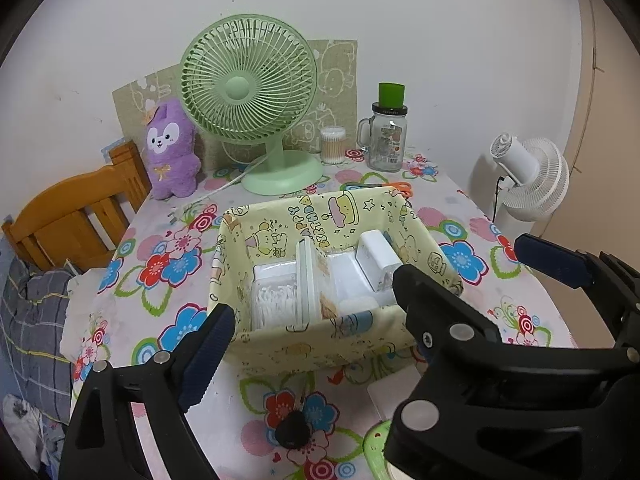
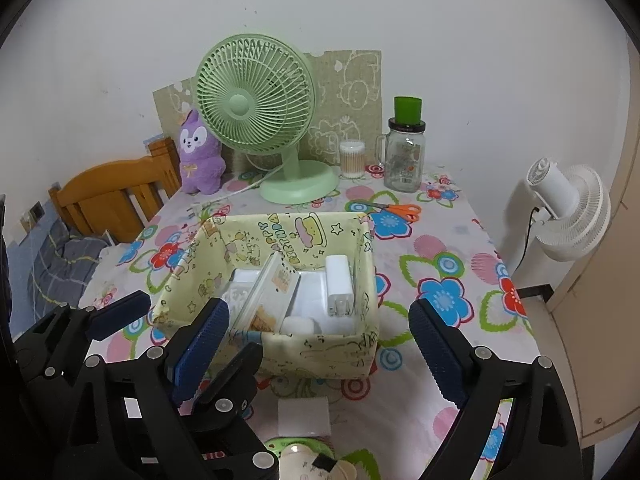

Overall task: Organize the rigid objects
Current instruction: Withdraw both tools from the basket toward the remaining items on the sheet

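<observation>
Box [image 2: 280,344]: mid-table [image 2: 460,236], charger [image 2: 339,285] inside at right.
Fan [image 2: 256,120]: behind box.
Plush [image 2: 199,152]: left of fan.
Jar [image 2: 405,156]: right of fan.
Scissors [image 2: 394,210]: before jar.

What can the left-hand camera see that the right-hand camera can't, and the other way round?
Only the left view shows a small black object on the tablecloth near the camera. Only the right view shows the orange-handled scissors in full; in the left view the basket hides most of them. Both show the yellow basket holding white items, the green fan, the purple plush, the glass jar, and both tools open and empty: left tool, right tool.
</observation>
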Demonstrator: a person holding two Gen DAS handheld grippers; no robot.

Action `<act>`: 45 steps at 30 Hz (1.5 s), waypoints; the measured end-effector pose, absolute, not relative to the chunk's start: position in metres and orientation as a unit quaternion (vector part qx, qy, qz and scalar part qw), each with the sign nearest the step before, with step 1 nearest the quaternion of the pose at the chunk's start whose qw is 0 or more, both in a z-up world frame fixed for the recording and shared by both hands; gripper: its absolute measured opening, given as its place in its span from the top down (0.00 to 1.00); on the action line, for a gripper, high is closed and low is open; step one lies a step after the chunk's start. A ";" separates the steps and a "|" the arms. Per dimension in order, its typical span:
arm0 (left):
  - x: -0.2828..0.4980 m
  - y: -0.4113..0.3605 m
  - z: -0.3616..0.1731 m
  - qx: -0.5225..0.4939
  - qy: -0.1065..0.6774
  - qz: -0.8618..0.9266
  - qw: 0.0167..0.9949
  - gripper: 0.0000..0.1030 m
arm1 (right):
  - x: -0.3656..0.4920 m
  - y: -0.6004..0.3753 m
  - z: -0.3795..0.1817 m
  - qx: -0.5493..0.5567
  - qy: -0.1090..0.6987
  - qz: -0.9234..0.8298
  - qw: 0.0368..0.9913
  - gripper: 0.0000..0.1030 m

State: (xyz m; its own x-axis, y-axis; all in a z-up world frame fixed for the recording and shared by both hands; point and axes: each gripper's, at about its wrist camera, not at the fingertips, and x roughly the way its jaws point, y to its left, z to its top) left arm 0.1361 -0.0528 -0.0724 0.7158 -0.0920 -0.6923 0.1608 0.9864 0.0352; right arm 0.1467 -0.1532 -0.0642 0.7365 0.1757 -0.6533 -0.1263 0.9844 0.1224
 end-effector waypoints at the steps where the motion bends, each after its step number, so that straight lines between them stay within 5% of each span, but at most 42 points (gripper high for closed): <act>1: 0.134 -0.053 -0.072 0.046 0.370 -0.069 0.925 0.10 | 0.144 -0.153 -0.063 0.035 0.353 0.082 0.931 0.09; 45: 0.070 -0.047 -0.087 0.037 0.358 -0.087 0.929 0.00 | 0.078 -0.143 -0.071 -0.008 0.342 0.087 0.936 0.09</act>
